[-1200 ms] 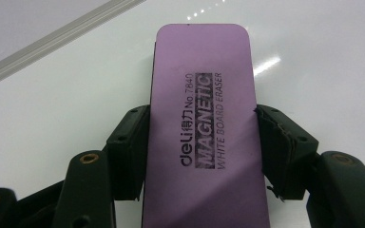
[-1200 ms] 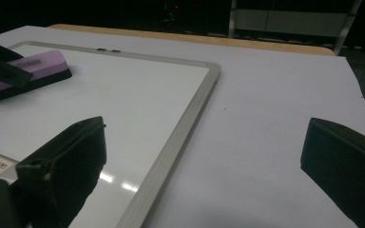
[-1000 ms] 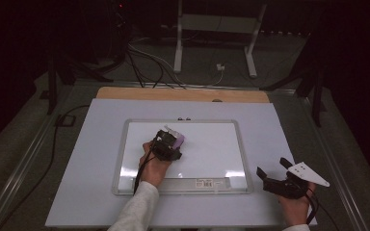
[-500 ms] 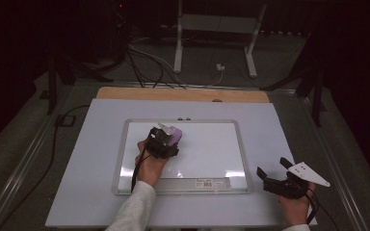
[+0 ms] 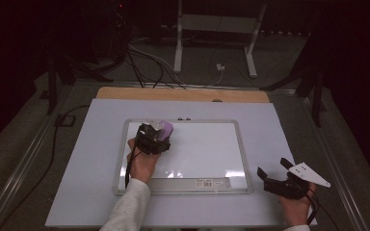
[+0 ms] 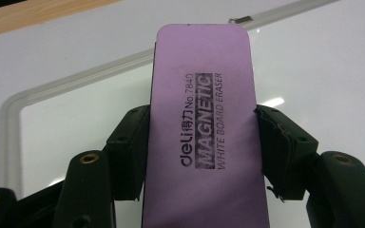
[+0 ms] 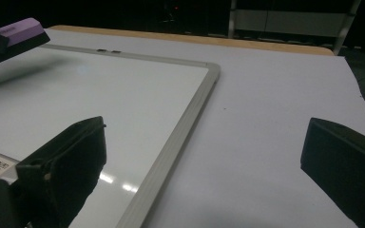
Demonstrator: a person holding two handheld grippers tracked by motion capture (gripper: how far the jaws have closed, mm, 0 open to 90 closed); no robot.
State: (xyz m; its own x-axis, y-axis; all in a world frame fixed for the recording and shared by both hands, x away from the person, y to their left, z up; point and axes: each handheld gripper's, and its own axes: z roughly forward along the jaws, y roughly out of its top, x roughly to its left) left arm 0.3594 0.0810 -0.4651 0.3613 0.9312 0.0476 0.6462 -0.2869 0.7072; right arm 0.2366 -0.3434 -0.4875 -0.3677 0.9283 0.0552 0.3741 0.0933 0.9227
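Observation:
A purple magnetic whiteboard eraser (image 6: 204,137) is clamped between the jaws of my left gripper (image 5: 155,133), over the upper left part of the whiteboard (image 5: 207,149). In the left gripper view the eraser's printed top faces the camera and both black pads press its long sides. My right gripper (image 5: 275,172) rests on the table just off the board's lower right corner, jaws wide apart with nothing between them. In the right gripper view the eraser (image 7: 14,33) hangs slightly above the board (image 7: 123,109) at the far left.
The whiteboard lies on a white sheet (image 5: 77,159) over a wooden table (image 5: 183,94). A label strip (image 5: 207,183) runs along the board's bottom edge. Behind the table are cables (image 5: 149,67) and a metal stand (image 5: 217,29) on the floor.
My left gripper has carried the eraser a little left and toward the board's top left corner. The right gripper has stayed put.

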